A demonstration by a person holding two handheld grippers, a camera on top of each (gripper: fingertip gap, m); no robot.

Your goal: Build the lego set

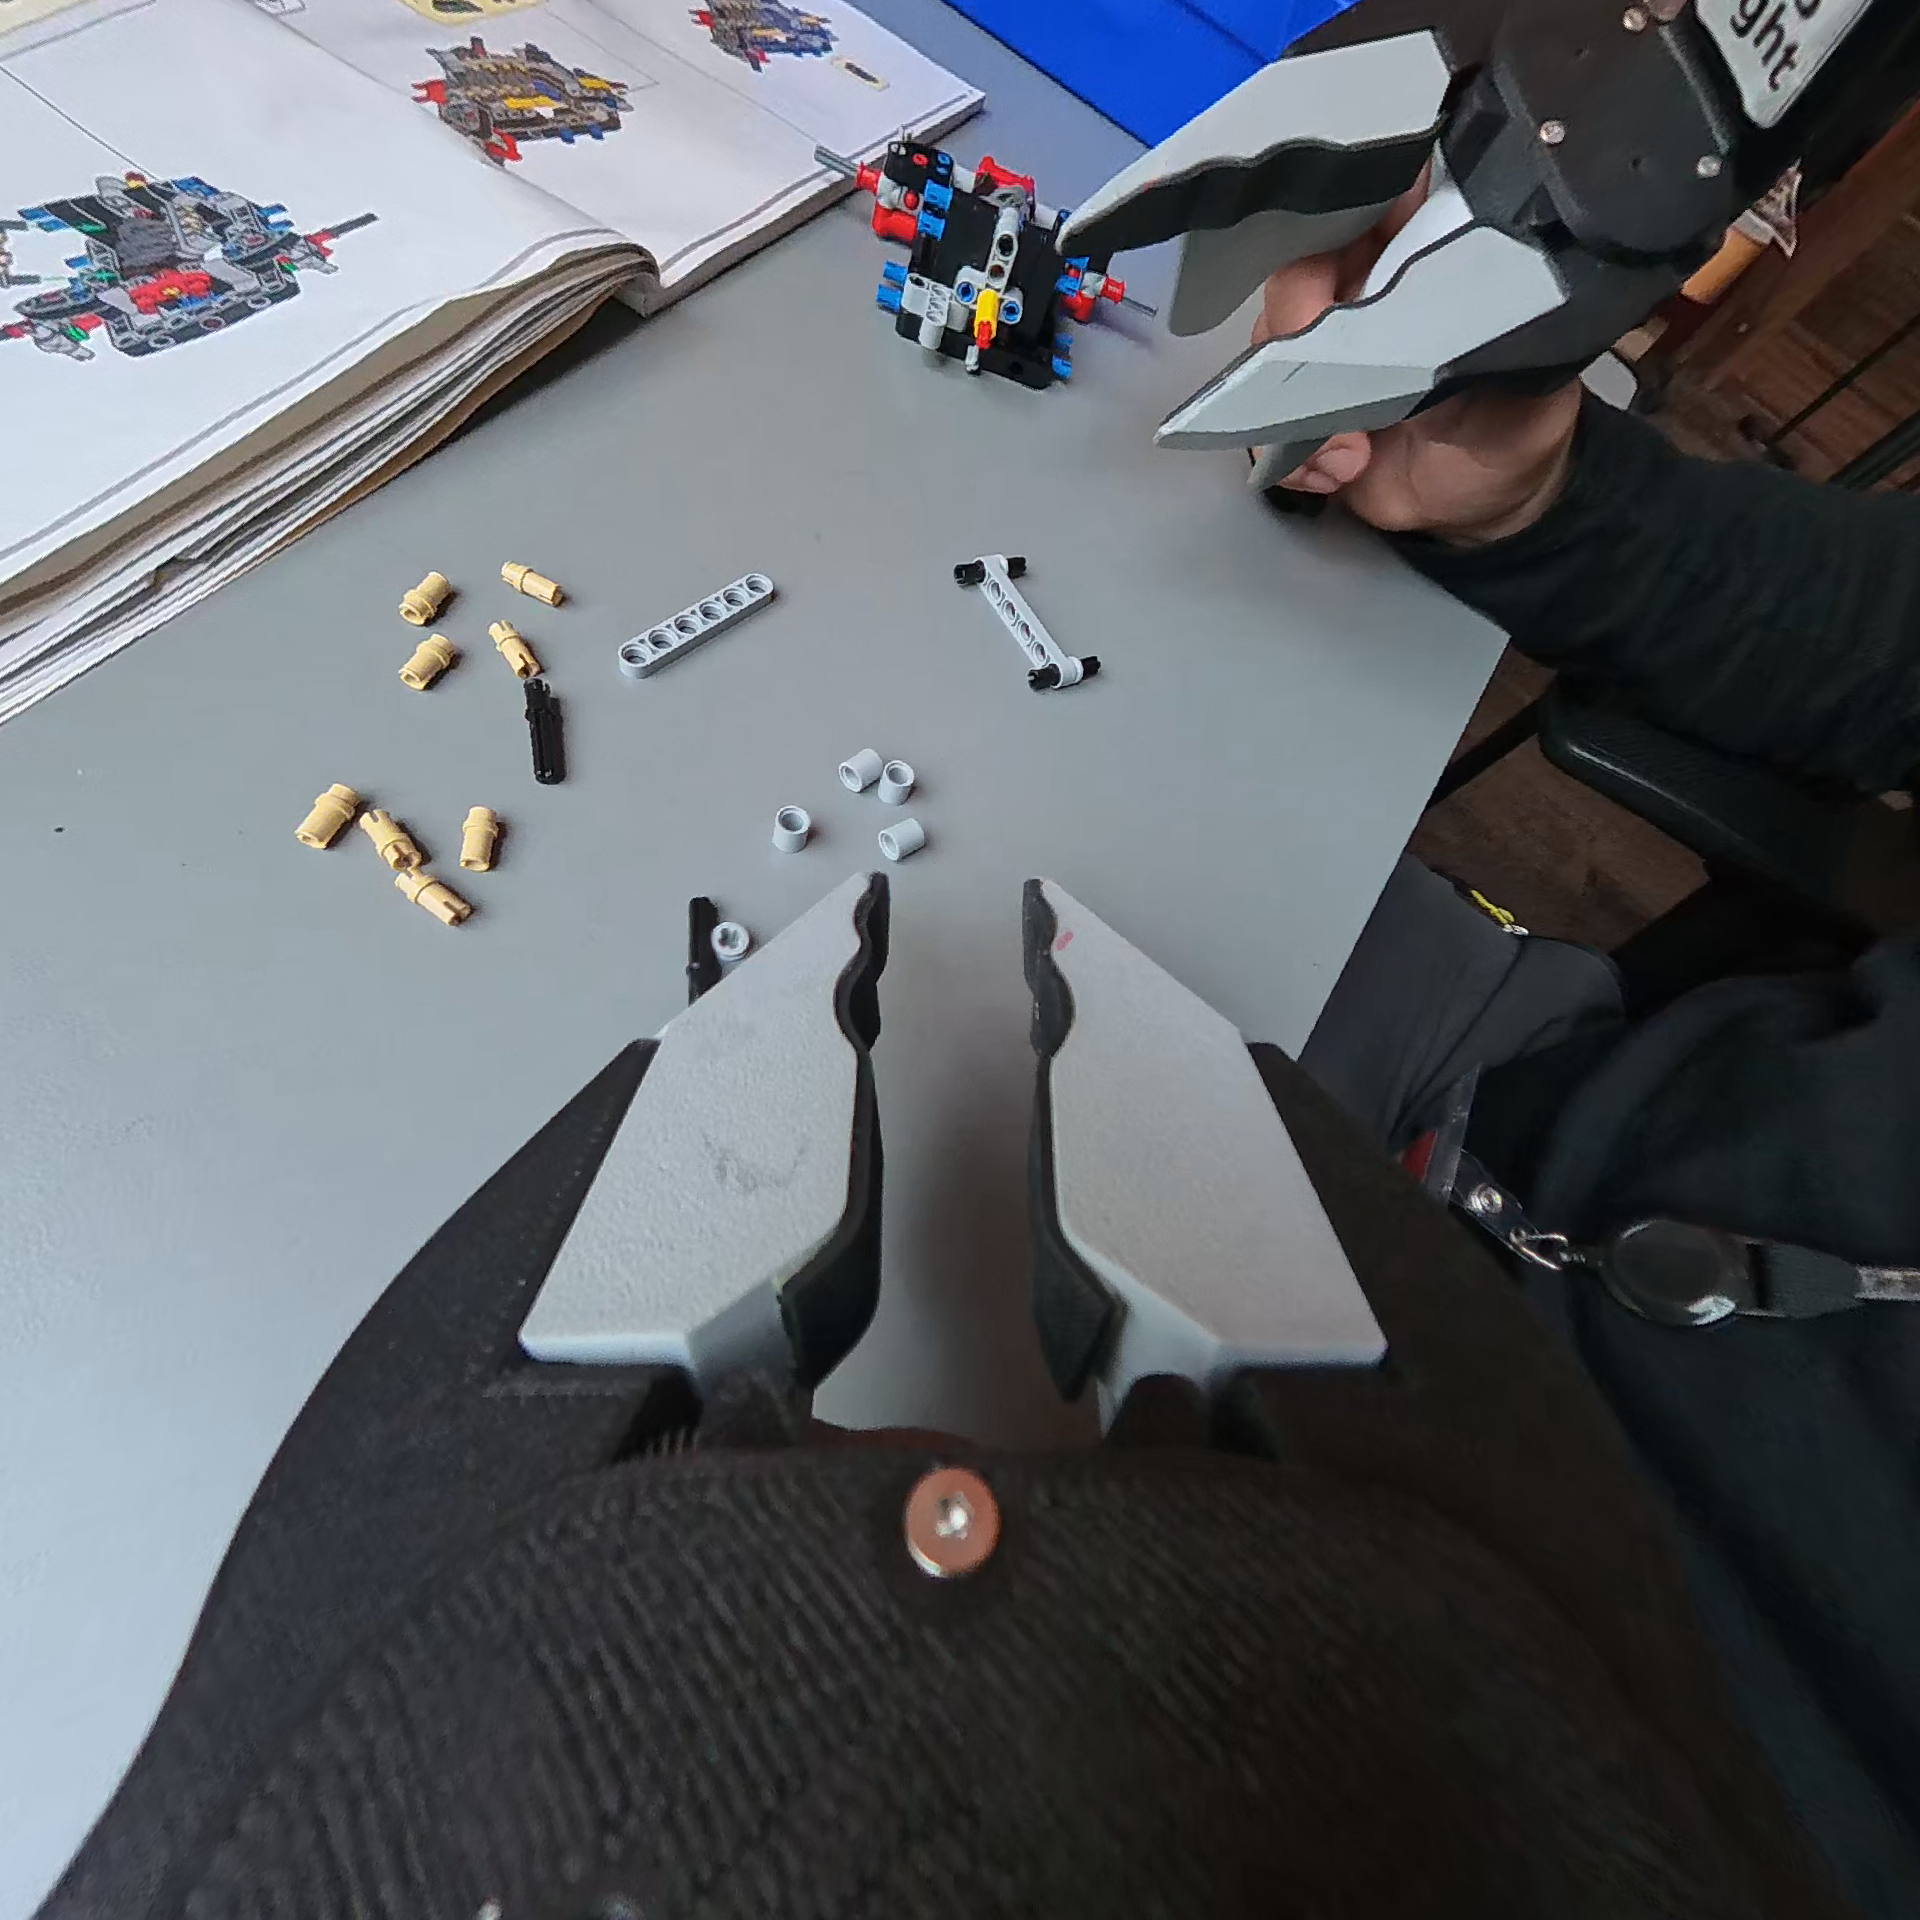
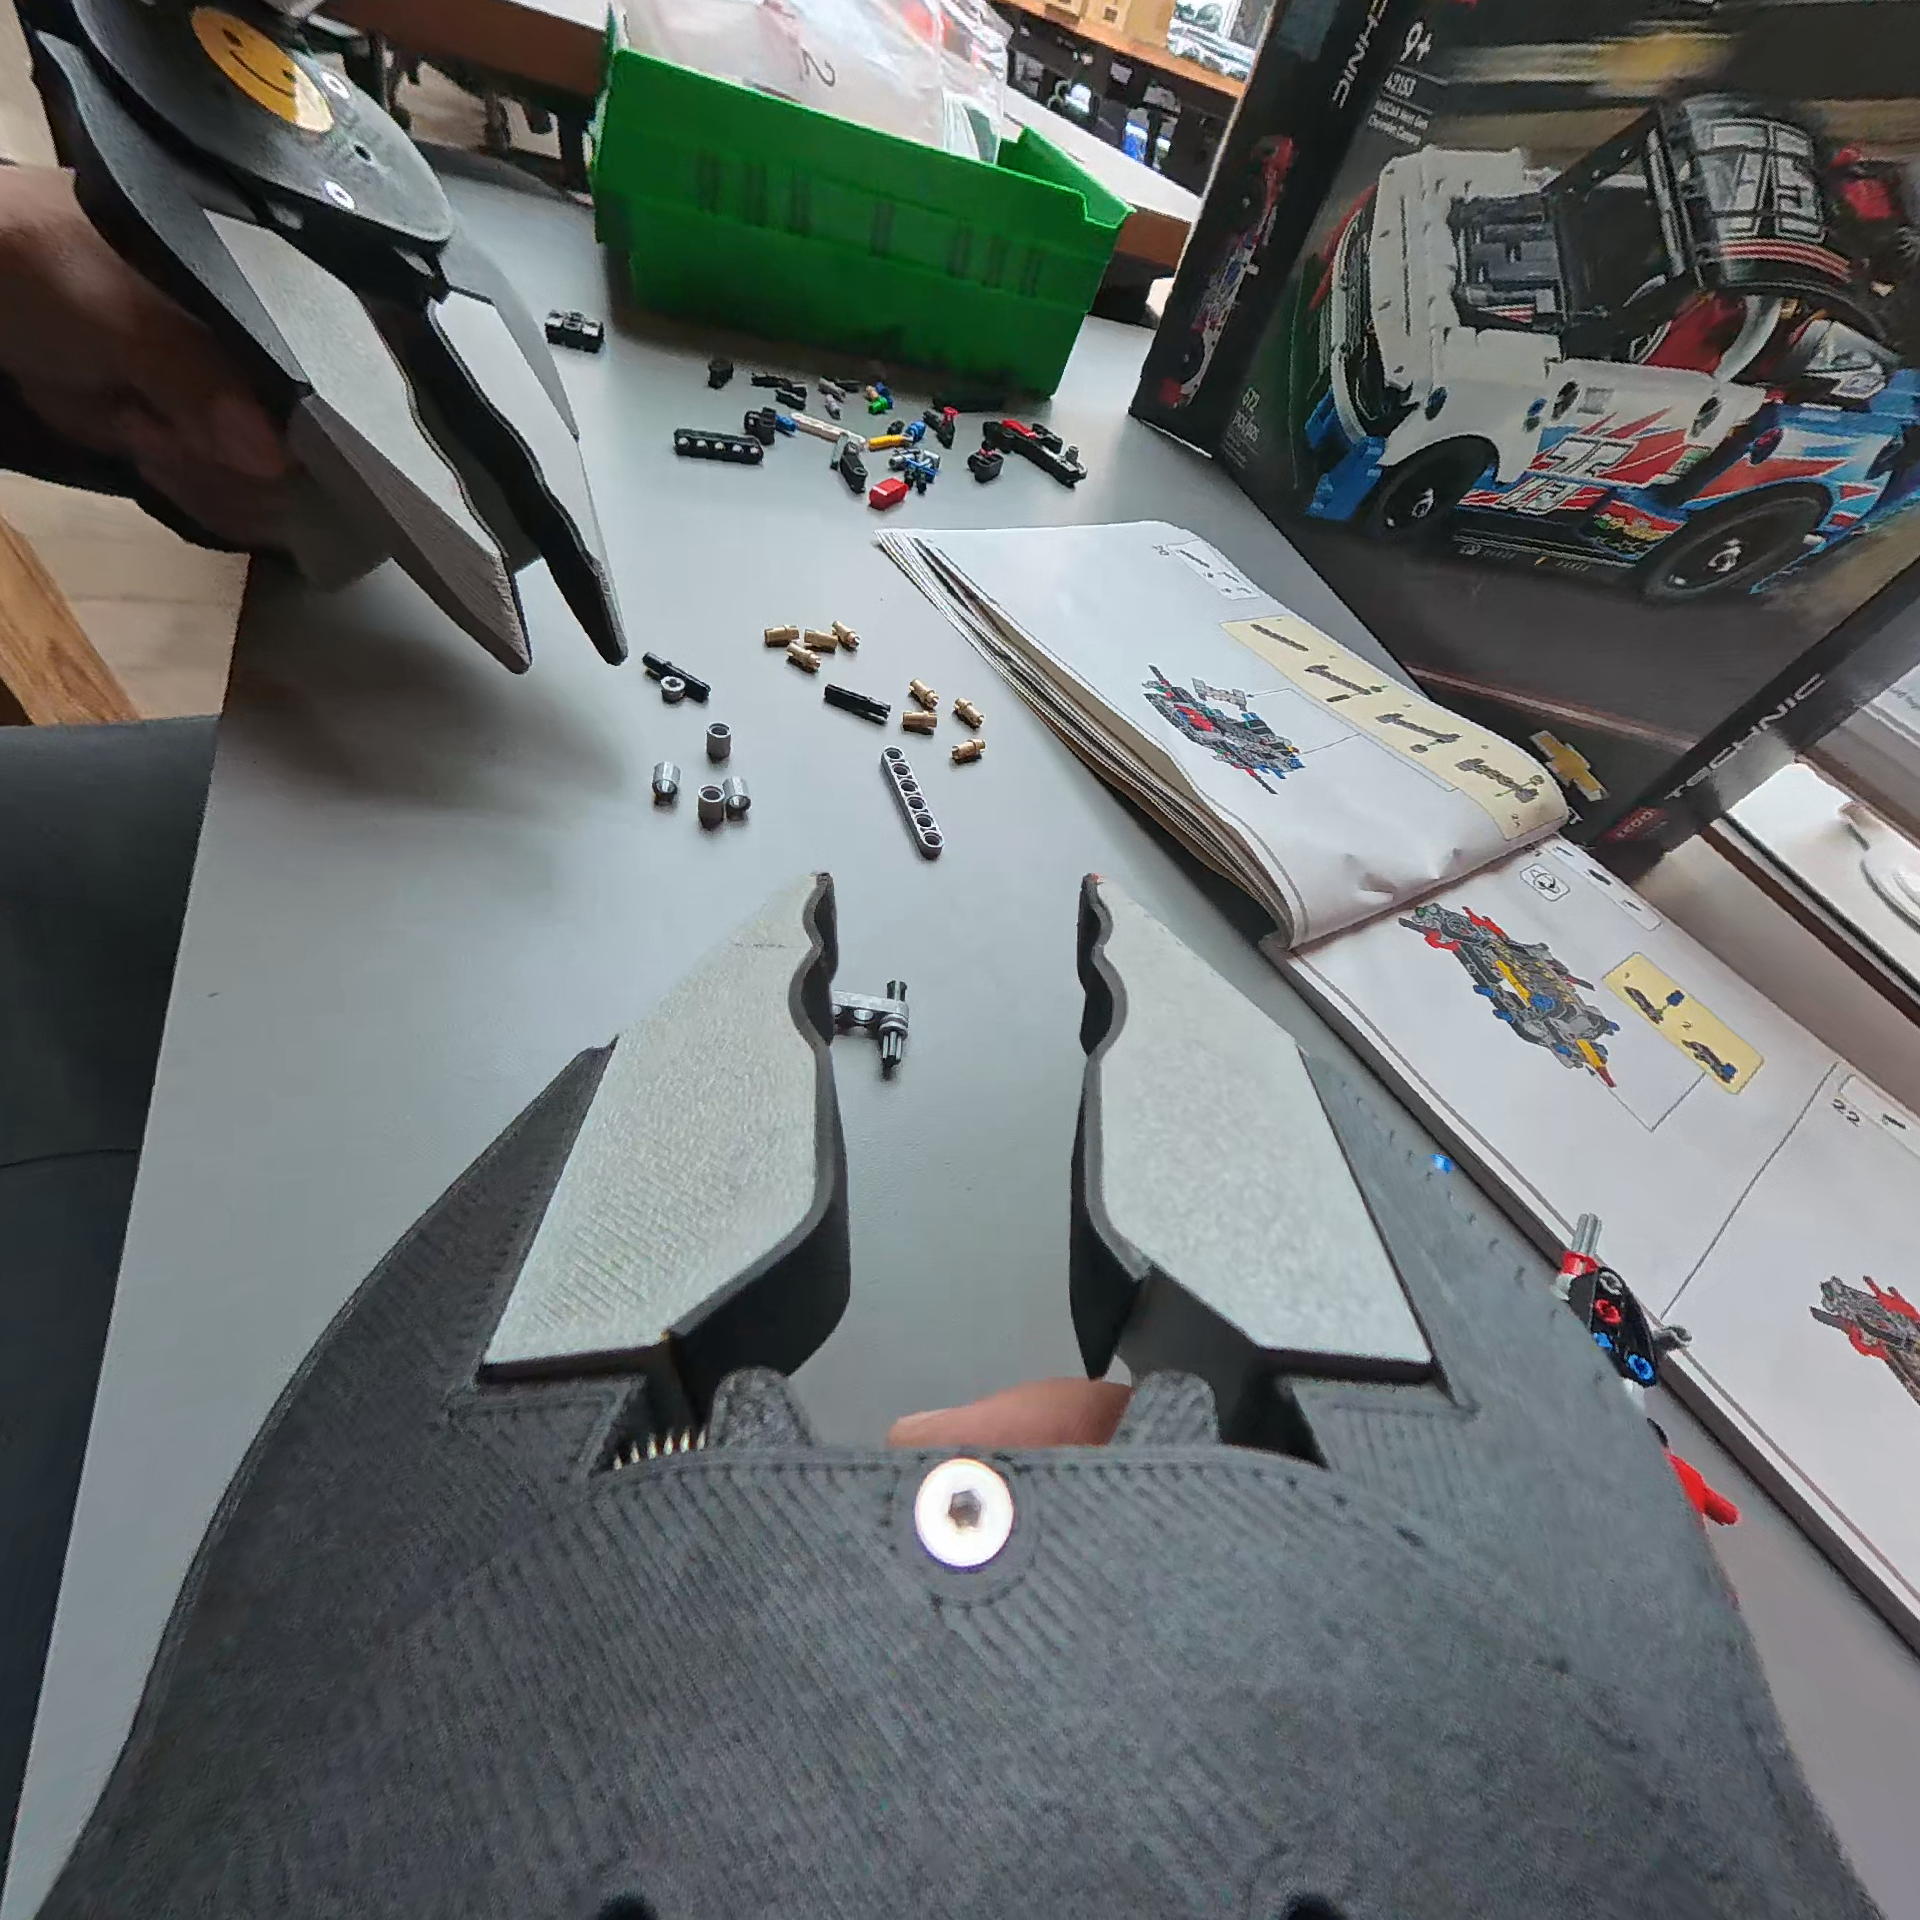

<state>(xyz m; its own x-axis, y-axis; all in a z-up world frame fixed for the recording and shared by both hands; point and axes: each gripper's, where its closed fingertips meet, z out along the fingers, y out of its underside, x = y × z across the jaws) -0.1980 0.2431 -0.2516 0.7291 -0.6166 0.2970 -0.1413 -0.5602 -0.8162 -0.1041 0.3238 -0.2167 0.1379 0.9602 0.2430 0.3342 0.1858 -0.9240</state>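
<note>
Grey and flat, the table (image 1: 260, 1039) carries everything, and the open instruction booklet (image 1: 312, 343) serves as the landmark at its far left in the left wrist view. Just right of the booklet's lower edge lie tan pins (image 1: 426, 601) in two loose groups, with a black pin (image 1: 543, 729) among them; they look sorted by kind for easy picking. Further right of the booklet lies a bare grey beam (image 1: 696, 625), then four grey bushes (image 1: 860, 771), then a second beam with black pins at its ends (image 1: 1027, 621). Beside the booklet's right corner stands the part-built model (image 1: 971, 270).

The left hand-held gripper (image 1: 956, 894) hovers above the table near the bushes, jaws narrowly apart and empty. The right hand-held gripper (image 2: 956, 894), right of the model, is spread wider and also empty, with the pinned beam (image 2: 878, 1013) below it.

Bare table lies between the parts, giving room to descend, though the table's right edge runs near the pinned beam, so a nudged piece could probably slide off.
</note>
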